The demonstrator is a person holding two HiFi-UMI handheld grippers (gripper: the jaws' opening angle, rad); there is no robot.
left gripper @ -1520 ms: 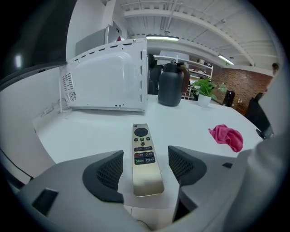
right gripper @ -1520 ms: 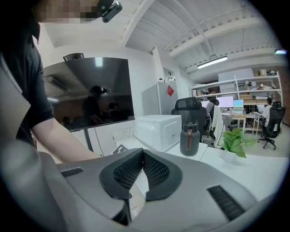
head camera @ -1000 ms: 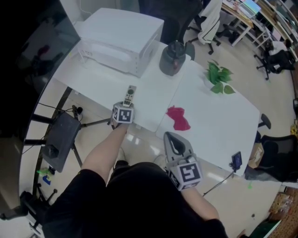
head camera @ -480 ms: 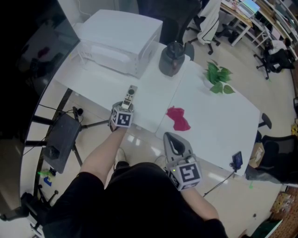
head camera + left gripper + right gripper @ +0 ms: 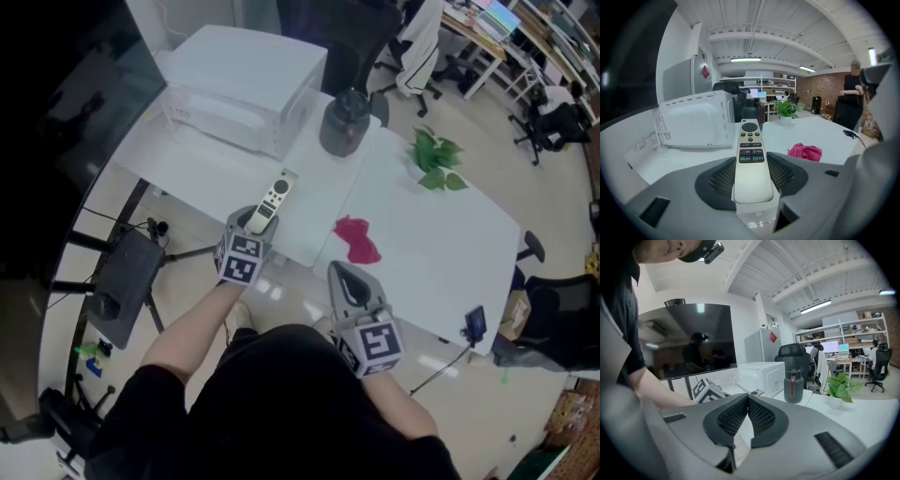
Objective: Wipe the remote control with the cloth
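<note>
- While the left gripper (image 5: 752,176) presses its jaws against both long sides of the remote control (image 5: 751,154), the remote lies button side up. Its far end sticks out past the jaws toward the middle of the frame.
- From the head view, this gripper and the remote sit just left of centre, over the near edge of the desk (image 5: 441,244). The remote slants toward the upper right.
- The right gripper (image 5: 746,413) has its jaws pressed together with nothing between them. In the head view it hangs low and centre, just off the desk's near edge.
- The cloth (image 5: 358,239), a crumpled pink-red heap, lies on the desk right of the remote and apart from it, just above the right gripper in the frame.
- A white microwave (image 5: 244,84) stands at the upper left of the desk.
- A dark jug (image 5: 345,120) stands just beside the microwave's right end.
- A small potted plant (image 5: 436,159) is at the upper right, well apart from the cloth.
</note>
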